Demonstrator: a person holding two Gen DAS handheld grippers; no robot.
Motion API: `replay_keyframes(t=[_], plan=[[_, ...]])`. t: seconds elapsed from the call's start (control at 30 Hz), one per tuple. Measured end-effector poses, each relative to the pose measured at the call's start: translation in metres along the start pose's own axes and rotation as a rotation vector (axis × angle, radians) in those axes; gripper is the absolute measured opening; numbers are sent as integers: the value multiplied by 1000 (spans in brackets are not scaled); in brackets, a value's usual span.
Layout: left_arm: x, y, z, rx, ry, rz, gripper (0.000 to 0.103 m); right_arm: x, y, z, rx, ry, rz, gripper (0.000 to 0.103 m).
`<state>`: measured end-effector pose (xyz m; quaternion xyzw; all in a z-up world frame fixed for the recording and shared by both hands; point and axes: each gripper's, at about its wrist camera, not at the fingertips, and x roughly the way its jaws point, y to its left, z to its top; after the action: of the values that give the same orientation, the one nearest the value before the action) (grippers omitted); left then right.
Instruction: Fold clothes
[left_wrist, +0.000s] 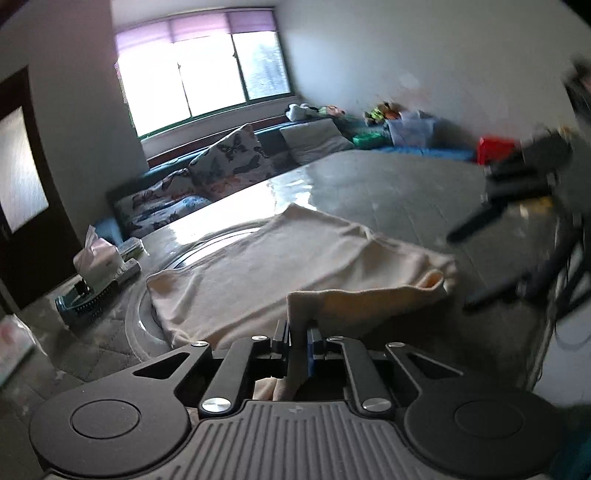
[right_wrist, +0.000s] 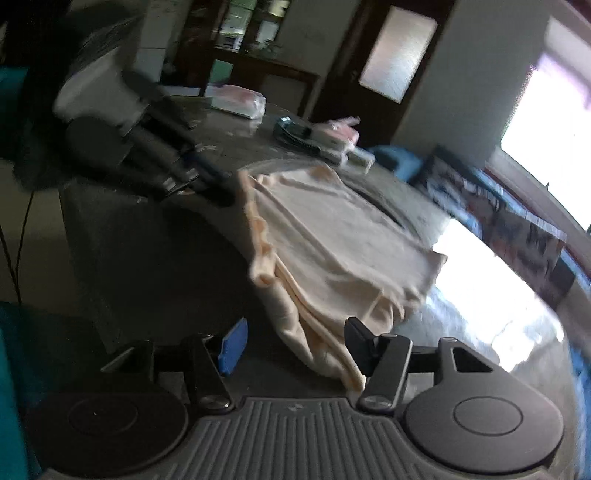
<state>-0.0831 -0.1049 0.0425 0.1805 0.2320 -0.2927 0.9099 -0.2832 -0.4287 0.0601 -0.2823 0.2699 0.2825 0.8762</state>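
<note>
Cream cloth, a partly folded garment (left_wrist: 295, 258), lies spread on the grey surface (left_wrist: 388, 184); the left hand-held gripper (left_wrist: 297, 338) pinches its near edge tight. A tissue box (left_wrist: 98, 260) sits off to the left. From the right wrist, the right hand-held gripper (right_wrist: 291, 345) hangs spread wide, one finger (right_wrist: 358, 341) touching the garment's corner.

A cream garment (left_wrist: 295, 266) lies partly folded and wrinkled, spread just ahead of the left hand-held gripper (left_wrist: 298, 341), whose fingers pinch a raised fold of its near edge. Its bunched, layered end (right_wrist: 314, 332) sits between the right hand-held gripper's (right_wrist: 295, 345) spread fingers.
</note>
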Motion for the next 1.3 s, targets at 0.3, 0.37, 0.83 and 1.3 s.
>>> replay_keyframes(t=[0.3,0.37,0.83,1.3], plan=[[6,12,1,-38,16,-26,13,42,-14,11,42,9,47,28],[5,12,-5,-31,25,-24,17,49,-21,14,73,20,68,22],[-10,-8,-51,187,44,62,27,61,-56,34,246,3,104,13],[-47,-7,-34,152,-38,91,7,18,-36,21,287,-90,50,9]])
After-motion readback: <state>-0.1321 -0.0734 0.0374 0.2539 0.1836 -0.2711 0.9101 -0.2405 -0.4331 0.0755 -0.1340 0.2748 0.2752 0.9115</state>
